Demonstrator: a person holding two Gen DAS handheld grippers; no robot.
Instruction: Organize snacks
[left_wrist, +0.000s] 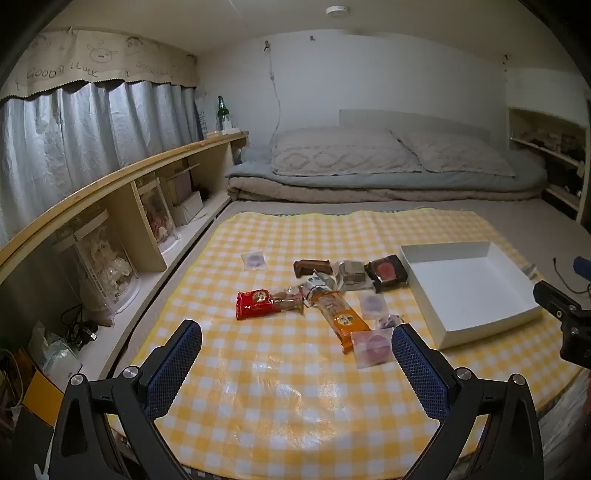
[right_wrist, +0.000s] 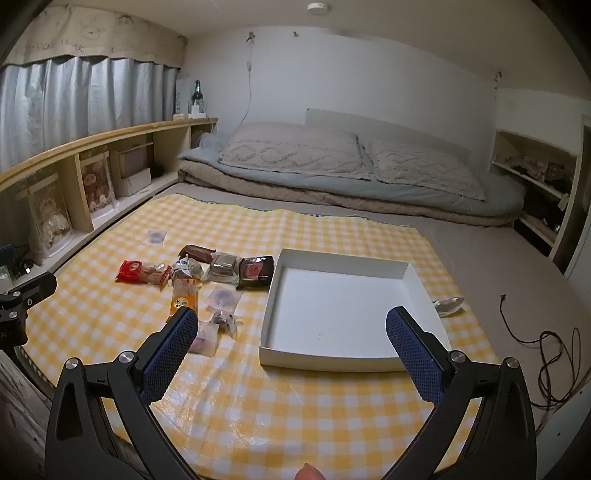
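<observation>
Snacks (left_wrist: 317, 295) in their wrappers lie scattered across a yellow-and-white checked cloth (left_wrist: 277, 387) spread over a bed, just left of a shallow white box (right_wrist: 332, 314) that holds nothing yet. A red packet (left_wrist: 256, 303) sits at the left of the pile, a long orange packet (left_wrist: 345, 319) points toward the near edge, and a dark packet with a red circle (right_wrist: 255, 272) lies just beside the box wall. One clear pouch with a purple sweet (left_wrist: 253, 260) rests apart from the others, farther back on the cloth. The left gripper (left_wrist: 295, 350) hangs above the near part of the cloth with its blue-padded fingers (left_wrist: 173, 365) spread wide and nothing between them. The right gripper (right_wrist: 291, 339) hovers in front of the box, its fingers (right_wrist: 417, 362) equally wide and holding nothing. Two pillows (right_wrist: 295, 151) and folded bedding lie at the head of the bed, with a wooden shelf (left_wrist: 110, 177) running along the curtained side.
</observation>
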